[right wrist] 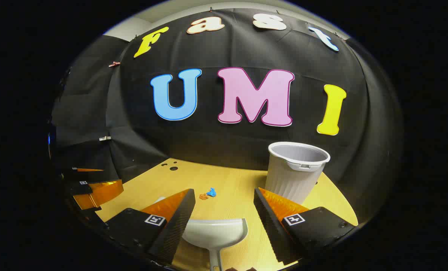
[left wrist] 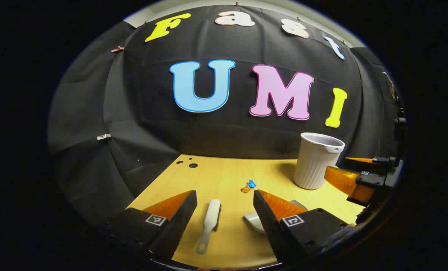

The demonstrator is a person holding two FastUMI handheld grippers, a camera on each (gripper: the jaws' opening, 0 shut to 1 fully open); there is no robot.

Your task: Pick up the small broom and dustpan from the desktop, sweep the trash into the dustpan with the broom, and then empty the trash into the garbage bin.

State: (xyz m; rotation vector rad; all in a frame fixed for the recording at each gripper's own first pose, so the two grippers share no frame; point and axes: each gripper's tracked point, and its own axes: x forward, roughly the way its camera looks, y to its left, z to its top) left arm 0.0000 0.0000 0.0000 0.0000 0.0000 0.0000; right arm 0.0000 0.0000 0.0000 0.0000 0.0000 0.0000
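You have a small white plastic broom lying flat on the yellow wooden desktop, its handle end pointing to 6 o'clock in the left gripper view. Just to its 3 o'clock lies the white plastic dustpan, flat too, its wide mouth facing 12 o'clock in the right gripper view. The trash, a little blue scrap and a little orange scrap, touch each other up at 12 o'clock from the dustpan. The ribbed white plastic garbage bin stands upright at 2 o'clock.
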